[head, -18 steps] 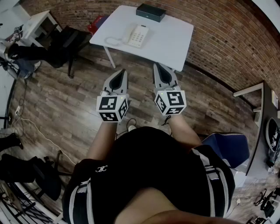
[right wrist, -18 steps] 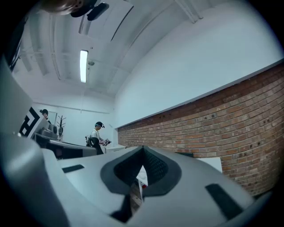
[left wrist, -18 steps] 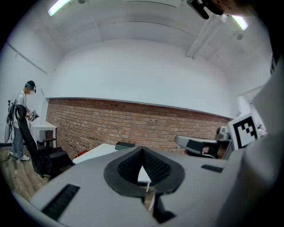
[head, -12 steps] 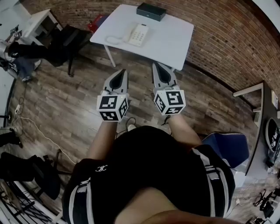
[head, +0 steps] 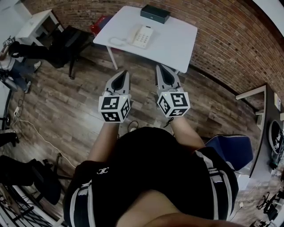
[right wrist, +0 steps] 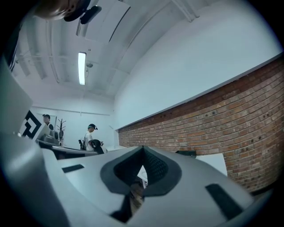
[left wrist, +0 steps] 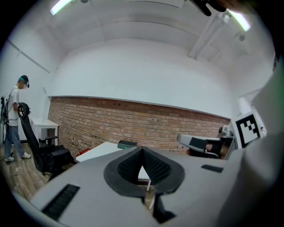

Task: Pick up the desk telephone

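A white desk telephone [head: 140, 36] with a coiled cord lies on the white table [head: 177, 44] far ahead, by the brick wall. My left gripper [head: 124, 72] and right gripper [head: 159, 67] are held side by side over the wooden floor, well short of the table. Both are shut with nothing between the jaws. In the left gripper view the left gripper [left wrist: 142, 148] has its tips together, and the table [left wrist: 95, 152] shows beyond. In the right gripper view the right gripper [right wrist: 143, 148] is likewise shut.
A dark flat box [head: 155, 13] sits at the table's far edge. A black office chair [head: 66, 44] stands left of the table, a blue chair [head: 230, 148] at my right. A person [left wrist: 12, 117] stands at the far left. A cable [head: 40, 135] runs across the floor.
The view has shifted slightly; the person at the left has moved a little. Both grippers keep their place and stay shut.
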`<state>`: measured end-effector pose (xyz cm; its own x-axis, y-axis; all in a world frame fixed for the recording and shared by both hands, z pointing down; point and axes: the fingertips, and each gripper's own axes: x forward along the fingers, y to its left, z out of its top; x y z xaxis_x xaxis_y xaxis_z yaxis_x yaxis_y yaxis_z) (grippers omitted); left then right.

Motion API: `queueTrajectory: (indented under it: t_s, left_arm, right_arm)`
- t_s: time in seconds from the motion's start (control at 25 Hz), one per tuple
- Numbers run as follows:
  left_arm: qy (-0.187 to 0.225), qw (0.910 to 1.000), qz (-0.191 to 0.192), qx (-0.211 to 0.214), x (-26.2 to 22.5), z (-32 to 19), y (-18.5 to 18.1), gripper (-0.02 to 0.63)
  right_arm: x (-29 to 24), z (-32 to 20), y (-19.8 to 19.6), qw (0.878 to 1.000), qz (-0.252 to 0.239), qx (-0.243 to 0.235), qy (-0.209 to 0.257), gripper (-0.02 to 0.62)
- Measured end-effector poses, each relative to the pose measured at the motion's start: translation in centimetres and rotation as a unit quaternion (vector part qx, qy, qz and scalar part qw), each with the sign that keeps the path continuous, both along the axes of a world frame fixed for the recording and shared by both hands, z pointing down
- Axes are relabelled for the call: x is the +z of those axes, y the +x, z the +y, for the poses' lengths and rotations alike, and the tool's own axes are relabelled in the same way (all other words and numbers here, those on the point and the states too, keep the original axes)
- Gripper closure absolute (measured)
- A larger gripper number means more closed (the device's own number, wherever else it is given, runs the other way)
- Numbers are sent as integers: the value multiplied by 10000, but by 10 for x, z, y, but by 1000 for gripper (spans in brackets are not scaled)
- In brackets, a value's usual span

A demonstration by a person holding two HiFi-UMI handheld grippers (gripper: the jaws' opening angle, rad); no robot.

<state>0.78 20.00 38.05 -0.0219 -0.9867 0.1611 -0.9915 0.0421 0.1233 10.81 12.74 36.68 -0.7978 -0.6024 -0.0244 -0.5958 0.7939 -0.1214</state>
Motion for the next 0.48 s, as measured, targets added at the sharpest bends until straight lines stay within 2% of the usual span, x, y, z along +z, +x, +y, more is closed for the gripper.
queueTrajectory:
  t_s: [0.48]
  left_arm:
    - [-22,9998,48,195,6,8,-24,606]
  right_arm:
    - [16,9,-26,9997,-28,95,-221,597]
